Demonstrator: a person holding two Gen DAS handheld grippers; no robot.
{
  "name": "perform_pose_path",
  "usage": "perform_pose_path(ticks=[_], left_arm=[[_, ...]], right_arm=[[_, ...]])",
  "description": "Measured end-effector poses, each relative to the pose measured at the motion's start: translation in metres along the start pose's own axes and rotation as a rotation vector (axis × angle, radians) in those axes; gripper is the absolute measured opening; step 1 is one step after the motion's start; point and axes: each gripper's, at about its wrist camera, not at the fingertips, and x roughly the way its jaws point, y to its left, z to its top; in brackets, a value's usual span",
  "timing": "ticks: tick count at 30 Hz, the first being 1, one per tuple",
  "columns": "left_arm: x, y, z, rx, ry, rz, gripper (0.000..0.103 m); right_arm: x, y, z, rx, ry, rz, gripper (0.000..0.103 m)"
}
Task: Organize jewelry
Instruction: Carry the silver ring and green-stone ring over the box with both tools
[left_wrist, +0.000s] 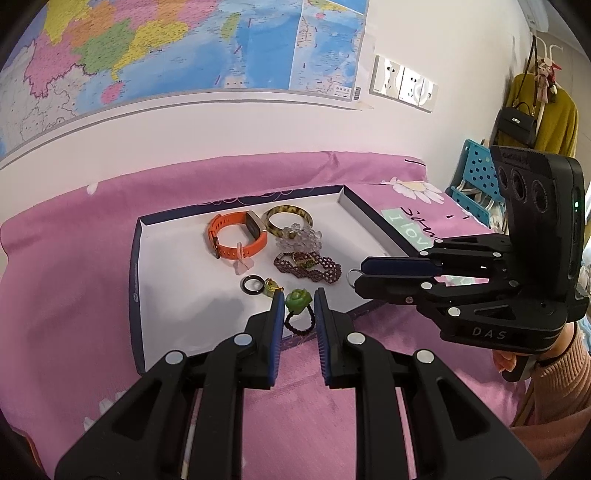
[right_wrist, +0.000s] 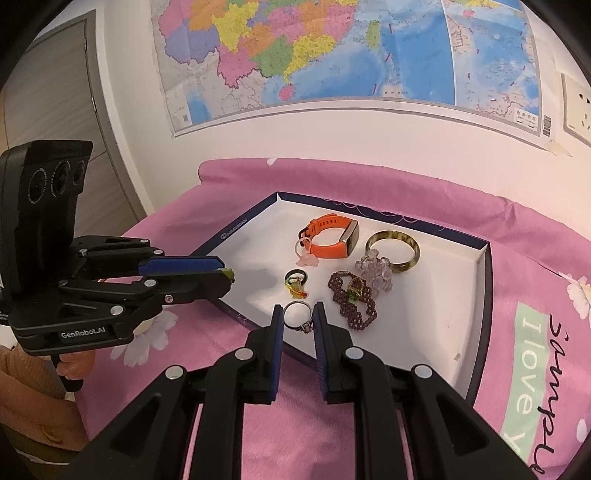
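A white tray (left_wrist: 177, 295) with a navy rim lies on the pink bedsheet. My left gripper (left_wrist: 299, 296) is shut on a green flower ring (left_wrist: 296, 302) with a dark beaded band, over the tray's near edge. My right gripper (right_wrist: 298, 314) is shut on a thin silver ring (right_wrist: 295, 302), also over the tray's near edge. In the tray (right_wrist: 424, 332) lie an orange watch (left_wrist: 236, 236), a tortoiseshell bangle (left_wrist: 290, 218), a clear crystal bracelet (left_wrist: 299, 238), a maroon beaded bracelet (left_wrist: 306, 267), a black ring (left_wrist: 252, 285) and a pink flower ring (left_wrist: 242, 264).
The pink sheet (left_wrist: 74, 280) with daisy prints covers the bed around the tray. On the wall behind hang a map (left_wrist: 184, 48) and power sockets (left_wrist: 404, 83). A blue crate (left_wrist: 476, 177), a yellow coat (left_wrist: 554, 118) and a black bag (left_wrist: 517, 125) are at the right.
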Motion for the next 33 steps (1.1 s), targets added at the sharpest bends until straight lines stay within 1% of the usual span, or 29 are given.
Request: perform_pose_path(ticks=[9,33], left_arm=[[0.007,0.003,0.003,-0.017,0.011,-0.004,0.017],[0.022,0.007,0.004,-0.028,0.032,0.018,0.017]], right_arm=[[0.007,-0.005,0.002,0.007,0.012,-0.002,0.014],[0.017,-0.012,0.003,0.022,0.028,-0.003,0.014]])
